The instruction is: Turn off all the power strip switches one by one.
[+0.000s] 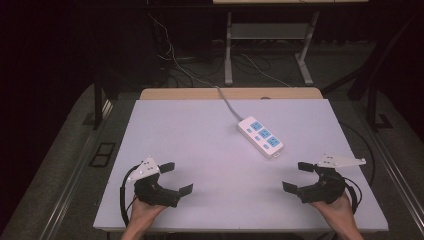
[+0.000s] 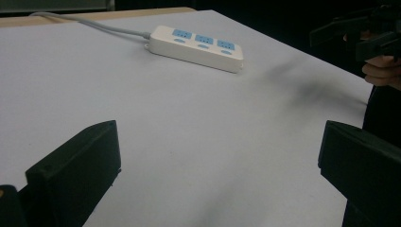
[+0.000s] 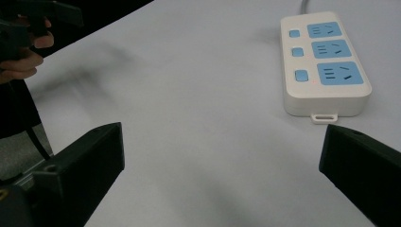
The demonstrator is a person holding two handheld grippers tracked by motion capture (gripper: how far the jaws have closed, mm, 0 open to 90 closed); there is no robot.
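dark room, grey floor [image 1: 60, 145], metal table legs [image 1: 228, 50]

Both grippers black w/ blocky jaws: left gripper [image 1: 176, 178], right gripper [image 1: 297, 176]. Each carries a pale grey three-cornered plate on top (small dark dots on it), black cable trailing. Forearms bare, no sleeves.

The high view looks down the table [image 1: 200, 150]; both low gripper views share its power strip [image 1: 260, 136].

A lab or recording workspace: a plain white tabletop [image 1: 200, 150] under dark surroundings, loose cables [image 1: 172, 60] on grey carpet, metal desk legs [image 1: 228, 50] behind.
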